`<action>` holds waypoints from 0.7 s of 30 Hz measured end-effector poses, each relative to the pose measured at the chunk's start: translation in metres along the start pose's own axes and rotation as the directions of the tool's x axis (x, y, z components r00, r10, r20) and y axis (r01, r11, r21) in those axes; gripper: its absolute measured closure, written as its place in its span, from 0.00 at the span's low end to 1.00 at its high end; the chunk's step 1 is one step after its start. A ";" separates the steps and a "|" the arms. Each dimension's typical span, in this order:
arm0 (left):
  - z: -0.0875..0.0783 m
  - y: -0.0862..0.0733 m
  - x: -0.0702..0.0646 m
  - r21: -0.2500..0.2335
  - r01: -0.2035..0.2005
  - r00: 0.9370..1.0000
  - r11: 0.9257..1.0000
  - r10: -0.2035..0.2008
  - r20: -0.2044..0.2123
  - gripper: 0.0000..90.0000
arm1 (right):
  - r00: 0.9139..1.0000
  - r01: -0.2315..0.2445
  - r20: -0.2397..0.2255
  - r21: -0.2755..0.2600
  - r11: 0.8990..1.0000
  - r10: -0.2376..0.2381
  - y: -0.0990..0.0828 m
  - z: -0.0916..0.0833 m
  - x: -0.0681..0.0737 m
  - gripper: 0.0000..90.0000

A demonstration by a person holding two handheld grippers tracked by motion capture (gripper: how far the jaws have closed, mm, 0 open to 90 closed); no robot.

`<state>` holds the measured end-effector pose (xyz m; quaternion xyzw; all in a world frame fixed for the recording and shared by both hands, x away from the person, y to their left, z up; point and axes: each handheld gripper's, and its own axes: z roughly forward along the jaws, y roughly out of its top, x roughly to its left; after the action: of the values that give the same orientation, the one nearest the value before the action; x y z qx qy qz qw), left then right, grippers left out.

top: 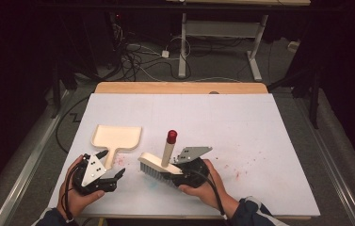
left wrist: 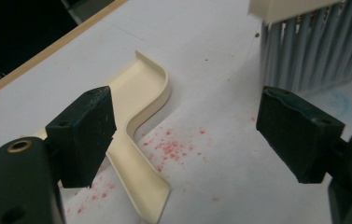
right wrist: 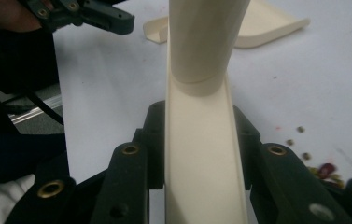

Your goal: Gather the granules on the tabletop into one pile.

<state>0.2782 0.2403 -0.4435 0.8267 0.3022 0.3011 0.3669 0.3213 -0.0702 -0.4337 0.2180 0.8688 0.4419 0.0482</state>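
Fingers [right wrist: 243, 140] tight on brush [right wrist: 201, 154]

Spread fingers [left wrist: 87, 133] over dustpan [left wrist: 138, 107]

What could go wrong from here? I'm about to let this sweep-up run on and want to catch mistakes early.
The left gripper is open and not yet gripping the dustpan, so brushing could push the loose pan away. The right gripper clamps the brush by its head's end, not the handle; it may twist under pressure. The red crumbs are spread out, so bristles may scatter them.
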 end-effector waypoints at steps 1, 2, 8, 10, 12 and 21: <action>0.001 0.000 0.000 0.004 -0.005 1.000 1.000 0.005 0.003 0.21 | 1.000 -0.001 0.025 0.002 1.000 0.001 0.000 0.004 0.001 0.75; 0.001 0.000 -0.001 0.006 -0.008 1.000 1.000 0.008 0.005 0.21 | 0.999 -0.003 0.054 0.004 1.000 0.003 0.000 0.007 0.000 0.75; 0.004 0.000 -0.004 0.022 -0.024 1.000 0.999 0.024 0.013 0.21 | 0.985 -0.123 0.123 -0.023 0.992 0.125 -0.007 0.002 -0.025 0.75; 0.004 0.000 -0.005 0.025 -0.027 1.000 0.999 0.027 0.015 0.21 | 0.977 -0.167 0.131 -0.026 0.986 0.169 -0.010 -0.002 -0.033 0.75; 0.005 0.000 -0.005 0.028 -0.028 0.999 0.999 0.028 0.018 0.21 | 0.971 -0.180 0.153 -0.029 0.983 0.182 -0.011 -0.009 -0.037 0.75; 0.007 0.001 -0.007 0.049 -0.040 0.999 0.998 0.039 0.030 0.21 | 0.972 -0.134 0.195 0.003 0.991 0.131 -0.013 -0.037 -0.048 0.75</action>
<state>0.2793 0.2317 -0.4490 0.8456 0.2879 0.2887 0.3446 0.3494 -0.1250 -0.4271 0.3181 0.8471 0.4136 0.1013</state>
